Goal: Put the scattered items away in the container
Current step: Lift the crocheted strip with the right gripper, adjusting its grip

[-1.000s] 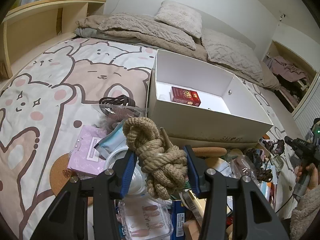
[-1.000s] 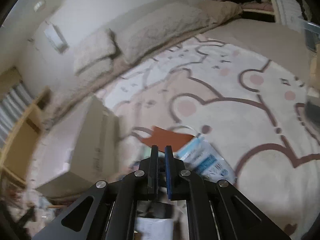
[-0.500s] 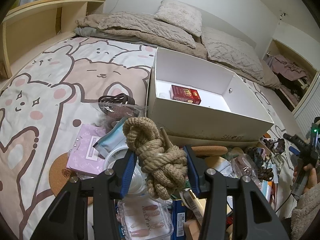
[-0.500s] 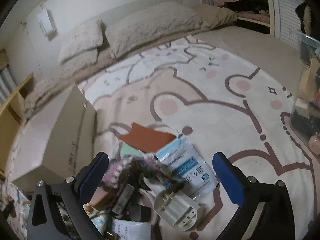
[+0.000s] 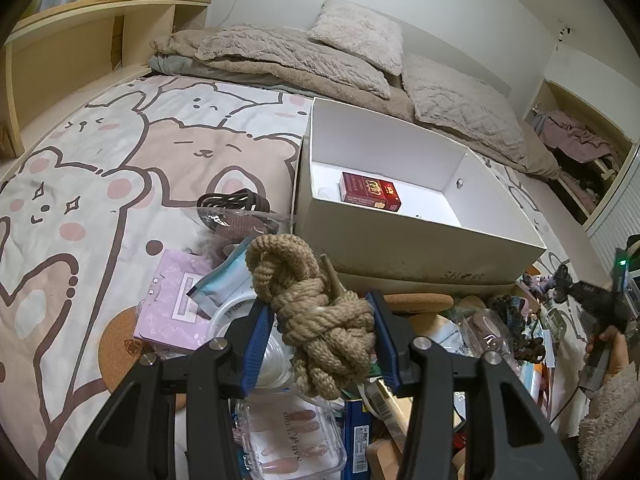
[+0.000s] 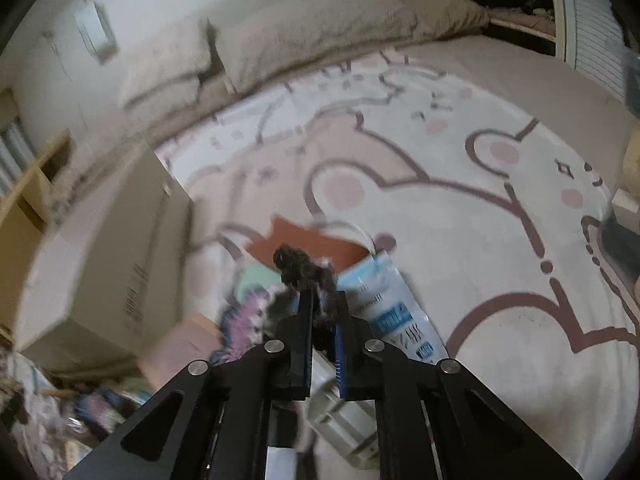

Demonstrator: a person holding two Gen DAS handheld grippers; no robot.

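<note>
My left gripper (image 5: 320,316) is shut on a knotted tan rope (image 5: 316,304) and holds it above the pile of scattered items, just in front of the white box (image 5: 400,236). The box is open and holds a red packet (image 5: 370,191). My right gripper (image 6: 322,308) is shut on a dark fuzzy piece (image 6: 304,270), lifted over the clutter to the right of the box (image 6: 108,264). In the left wrist view the right gripper (image 5: 600,300) shows at the far right with the dark piece.
The bear-print bedspread (image 5: 100,184) carries a pink packet (image 5: 176,308), a cork coaster (image 5: 120,344), a nail set case (image 5: 288,444) and a dark cord (image 5: 236,204). A blue-white pouch (image 6: 392,312) and an orange card (image 6: 304,244) lie under my right gripper. Pillows (image 5: 360,36) lie beyond the box.
My right gripper was wide open half a second ago and has closed on the dark fuzzy piece and lifted it. My left gripper has held still with the rope.
</note>
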